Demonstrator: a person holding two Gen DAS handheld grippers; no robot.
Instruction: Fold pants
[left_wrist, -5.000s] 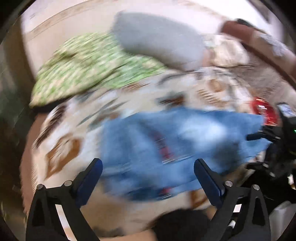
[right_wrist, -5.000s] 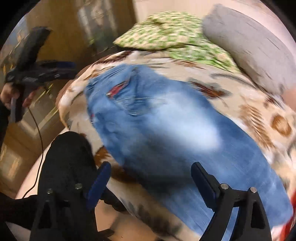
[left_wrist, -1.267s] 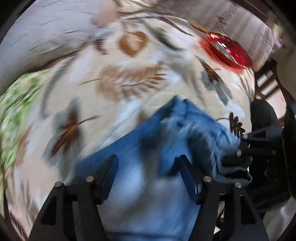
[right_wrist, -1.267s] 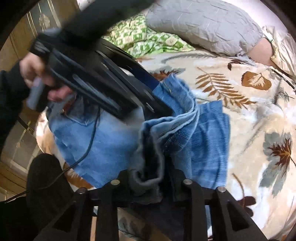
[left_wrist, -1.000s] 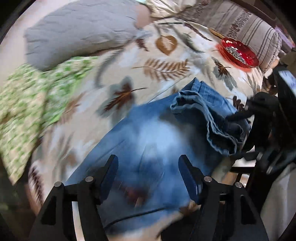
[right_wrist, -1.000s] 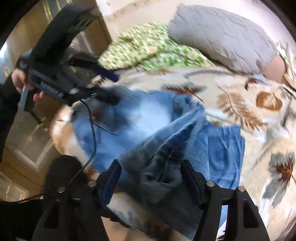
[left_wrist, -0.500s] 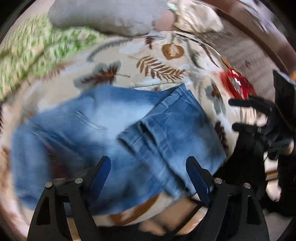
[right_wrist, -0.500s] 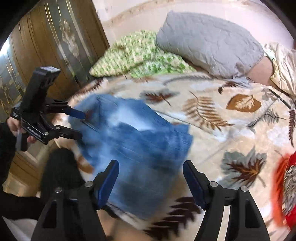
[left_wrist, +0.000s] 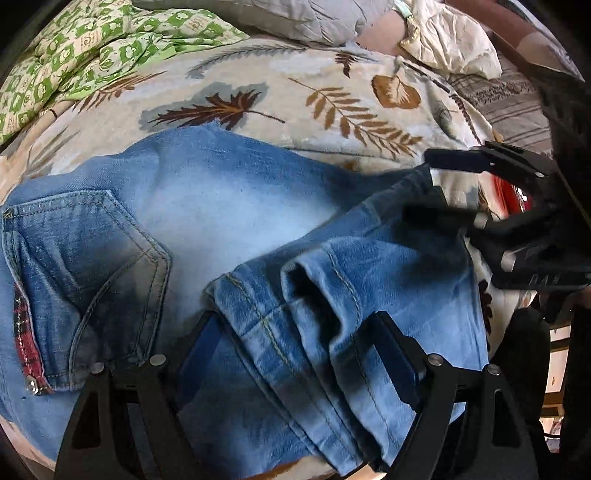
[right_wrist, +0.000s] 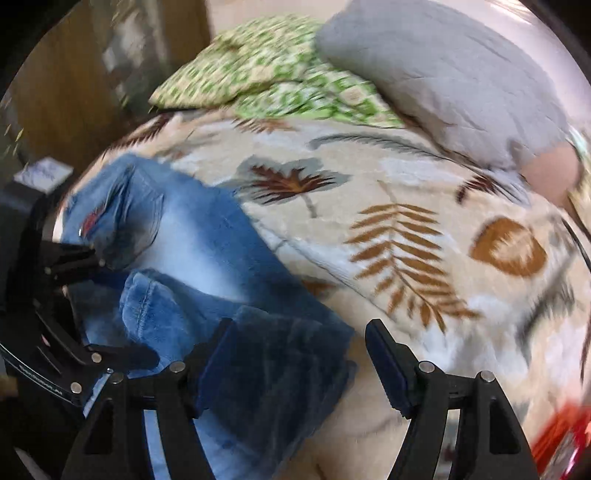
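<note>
The blue jeans (left_wrist: 229, 206) lie on the bed, on a leaf-printed blanket (left_wrist: 332, 85), near its front edge, already doubled: the leg ends are laid back over the thigh part, and the hems (left_wrist: 295, 288) sit as a bunched, slightly rucked roll on top. The bundle's long axis runs across the left wrist view, from the back pocket (left_wrist: 92, 266) and waistband at the left to the fold line at the right. The left tongs (left_wrist: 299, 350) stand apart, straddling the hem roll from above with denim between the pads but not pinched; their jaws have just been opening. The right tongs (right_wrist: 295, 362) are also apart and hold nothing, poised over the fold end, one pad above dark denim and the other above bare blanket. So each hand has its own end: the left is nearer the hems and pocket side, the right nearer the fold. A further fold would likely carry one end along that long axis onto the other.
</note>
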